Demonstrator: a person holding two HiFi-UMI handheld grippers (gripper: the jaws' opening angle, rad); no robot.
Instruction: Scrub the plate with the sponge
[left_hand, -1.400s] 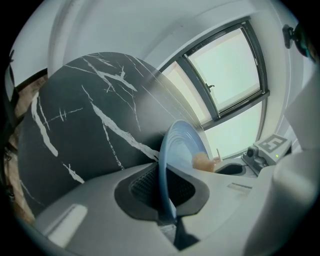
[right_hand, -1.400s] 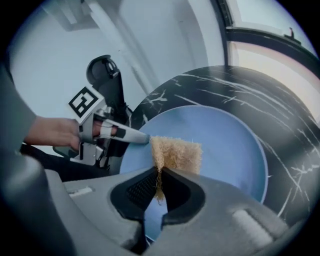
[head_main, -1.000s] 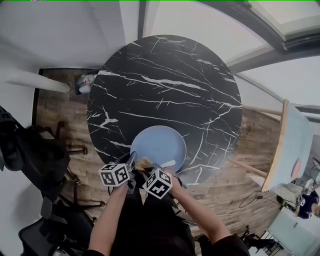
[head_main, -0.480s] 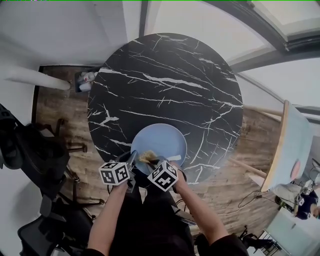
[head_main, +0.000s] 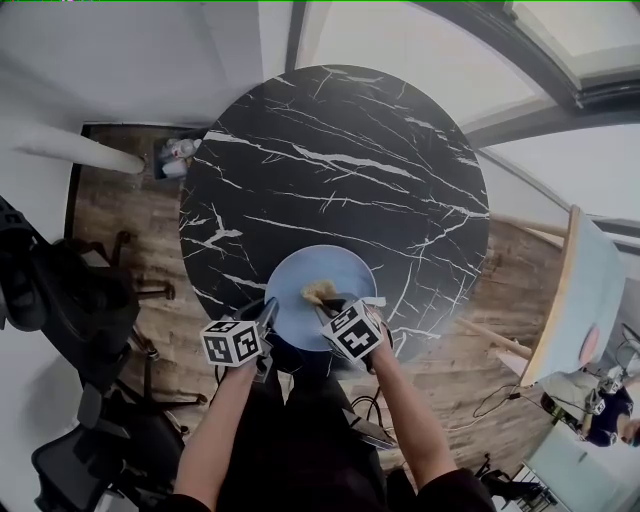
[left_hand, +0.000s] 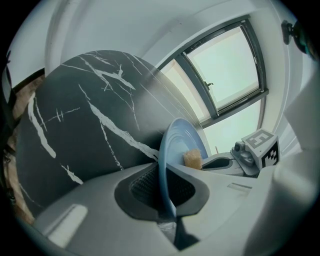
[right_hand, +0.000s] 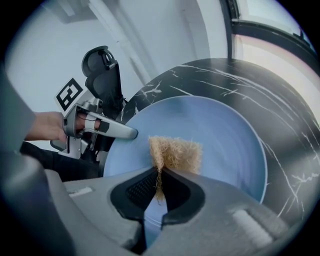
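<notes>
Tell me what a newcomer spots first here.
A light blue plate sits at the near edge of a round black marble table. The left tongs are clamped on the plate's near-left rim. The right tongs pinch a tan sponge against the plate's face.

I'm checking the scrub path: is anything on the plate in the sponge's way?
Nothing visible. The sponge, pinched in the right gripper, rests on the plate, whose blue surface is otherwise bare. The left gripper only clamps the plate's near rim.
</notes>
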